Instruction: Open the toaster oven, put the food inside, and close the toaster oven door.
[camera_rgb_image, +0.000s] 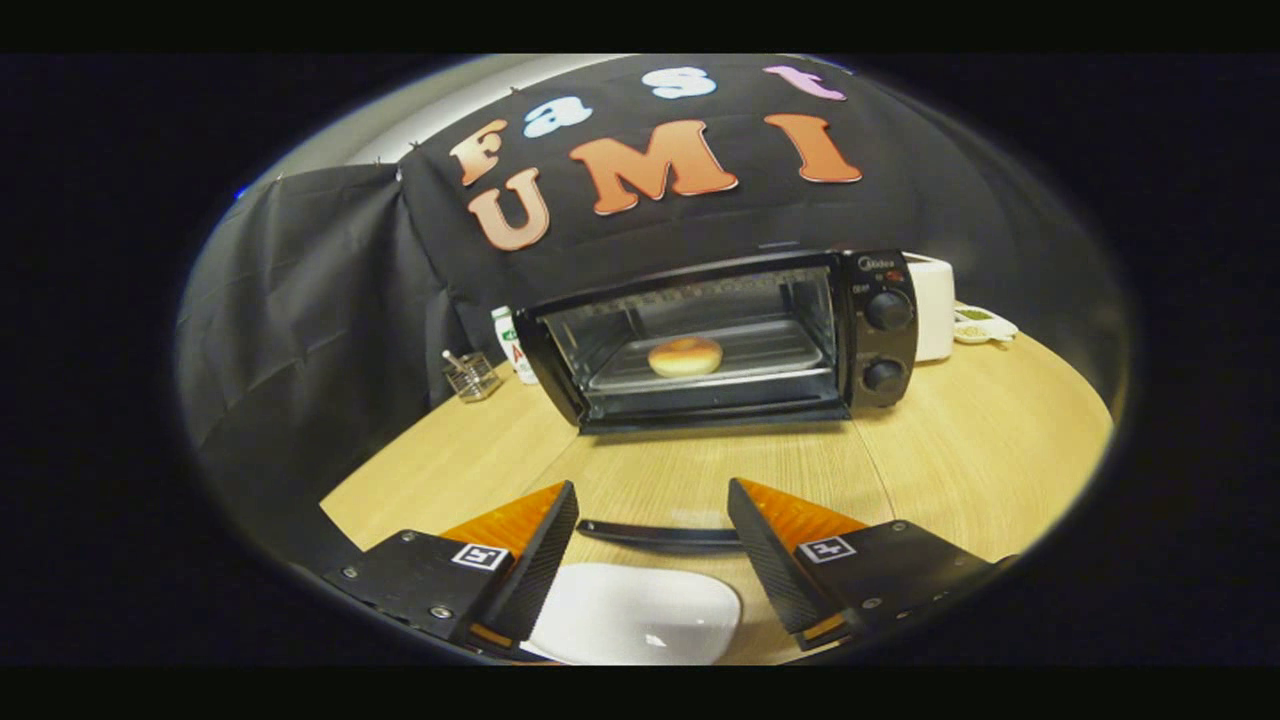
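Gripper view is looking across a wooden desk (950, 450) toward the toaster oven (725, 335), which is standing at the far side against the black cloth wall. Left of the oven a small clear holder (470, 377) and a white bottle (512, 345) are sitting close together, the bottle just beside the oven's corner. Right of the oven a white appliance (935, 305) is standing against its side, and a small white dish (985, 325) is lying just beyond that.

The oven door (665, 470) is lying folded down flat toward the gripper, its dark handle (660, 535) crossing the gap between the fingers. Inside, the round bun (685, 356) is resting on the tray (770, 350), well beyond the fingertips. The gripper (652, 505) is hanging open with nothing between its fingers, both apart from the handle as far as can be told. A white plate (635, 612) is lying below, between the finger bases.

Bare desk is stretching to the right of the door and, more narrowly, to the left, where the desk edge is running near the cloth.
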